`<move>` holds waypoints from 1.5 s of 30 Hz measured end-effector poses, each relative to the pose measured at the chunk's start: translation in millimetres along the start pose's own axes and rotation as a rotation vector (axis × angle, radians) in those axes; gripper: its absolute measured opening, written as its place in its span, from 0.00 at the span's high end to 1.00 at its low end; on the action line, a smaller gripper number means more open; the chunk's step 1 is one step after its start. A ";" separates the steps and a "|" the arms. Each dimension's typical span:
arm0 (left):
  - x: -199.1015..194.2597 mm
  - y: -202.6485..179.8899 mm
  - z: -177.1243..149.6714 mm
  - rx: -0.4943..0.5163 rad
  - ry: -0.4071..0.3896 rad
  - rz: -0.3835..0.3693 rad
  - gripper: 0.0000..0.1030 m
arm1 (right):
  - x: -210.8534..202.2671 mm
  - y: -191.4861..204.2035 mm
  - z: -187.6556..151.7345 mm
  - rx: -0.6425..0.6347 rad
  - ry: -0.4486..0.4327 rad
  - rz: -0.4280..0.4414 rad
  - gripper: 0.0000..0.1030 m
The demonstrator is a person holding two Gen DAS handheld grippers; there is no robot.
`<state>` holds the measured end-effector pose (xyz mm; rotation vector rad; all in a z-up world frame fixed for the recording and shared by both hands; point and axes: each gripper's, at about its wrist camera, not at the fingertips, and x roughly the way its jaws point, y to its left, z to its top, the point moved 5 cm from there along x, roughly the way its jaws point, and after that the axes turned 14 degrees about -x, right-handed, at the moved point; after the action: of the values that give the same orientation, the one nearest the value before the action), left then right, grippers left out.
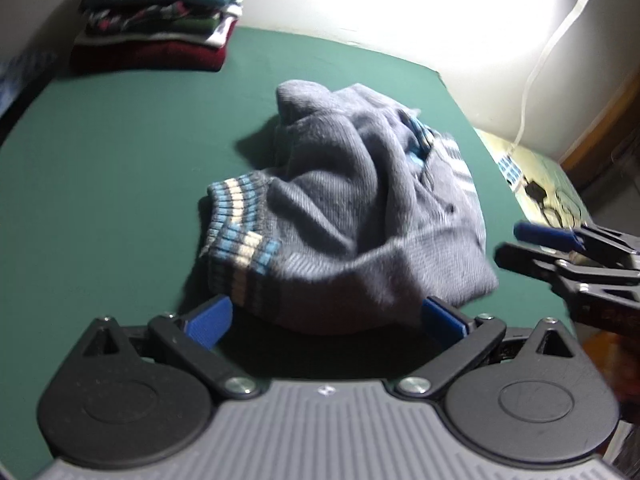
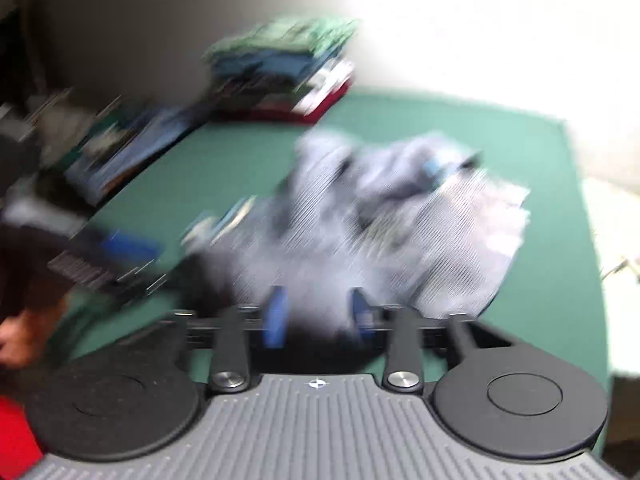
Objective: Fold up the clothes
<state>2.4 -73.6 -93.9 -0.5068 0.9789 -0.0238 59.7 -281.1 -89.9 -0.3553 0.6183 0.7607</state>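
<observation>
Grey-blue ribbed sweater [image 1: 352,216], cuffs striped blue, cream, dark; green bench [image 1: 120,160]; folded stack [image 1: 160,12] maroon, teal, green.

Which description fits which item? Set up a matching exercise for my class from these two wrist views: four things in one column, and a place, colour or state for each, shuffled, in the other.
Things:
1. grey sweater
2. stack of folded clothes
3. table cover
4. left gripper

Descriptions:
A. plain green
B. crumpled in a heap mid-table
C. jaws wide apart, nothing clamped
D. at the far corner by the wall

Pairs: 1-B, 2-D, 3-A, 4-C
</observation>
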 end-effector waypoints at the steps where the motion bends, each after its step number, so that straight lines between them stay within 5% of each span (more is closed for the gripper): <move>1: 0.0 -1.7 2.4 -0.010 -0.002 0.000 0.02 | 8.7 -2.4 0.9 -0.059 0.015 0.002 0.38; 5: 4.2 -8.7 0.8 0.067 -0.026 0.087 0.02 | 39.9 -9.6 -7.3 -0.215 0.099 0.055 0.33; 9: 14.0 -7.1 -6.3 0.074 0.023 0.097 0.02 | 58.9 -23.1 -22.6 -0.115 0.120 0.132 0.31; 11: 17.9 -6.3 -7.7 0.082 0.037 0.116 0.02 | 62.4 -26.0 -27.1 -0.025 0.149 0.177 0.52; 12: 19.3 -5.5 -8.2 0.087 0.042 0.124 0.02 | 55.1 -20.9 -28.7 -0.013 0.152 0.202 0.80; 18: 23.6 2.9 -14.1 0.060 0.120 0.092 0.02 | -5.8 21.9 -29.8 -0.108 0.122 0.222 0.81; 26: 23.7 6.1 -28.0 0.104 0.197 0.059 0.01 | -37.1 90.7 -57.2 -0.223 0.238 0.319 0.81; 30: 16.8 13.9 -18.6 0.021 0.215 -0.015 0.01 | -30.7 101.3 -68.9 -0.238 0.303 0.336 0.76; 33: 15.3 16.9 -8.6 0.020 0.174 0.020 0.01 | -40.5 89.8 -52.7 -0.246 0.271 0.352 0.69; 36: 27.1 18.1 -5.2 -0.008 0.182 0.062 0.01 | -54.5 56.9 -18.6 -0.200 0.155 0.315 0.54; 39: 38.1 19.7 -11.6 -0.014 0.203 0.114 0.01 | -40.9 21.9 12.6 -0.191 0.076 0.159 0.50; 42: 37.8 24.2 -17.6 -0.032 0.203 0.129 0.01 | -5.6 -10.7 31.8 -0.134 0.070 0.021 0.45; 45: 33.5 35.0 -21.3 -0.089 0.199 0.132 0.01 | 26.1 -40.6 41.7 0.027 0.082 -0.020 0.44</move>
<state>-2.7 -59.3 -144.6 -0.5277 1.2105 0.0898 120.2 -273.6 -71.2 -0.3687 0.7000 0.7207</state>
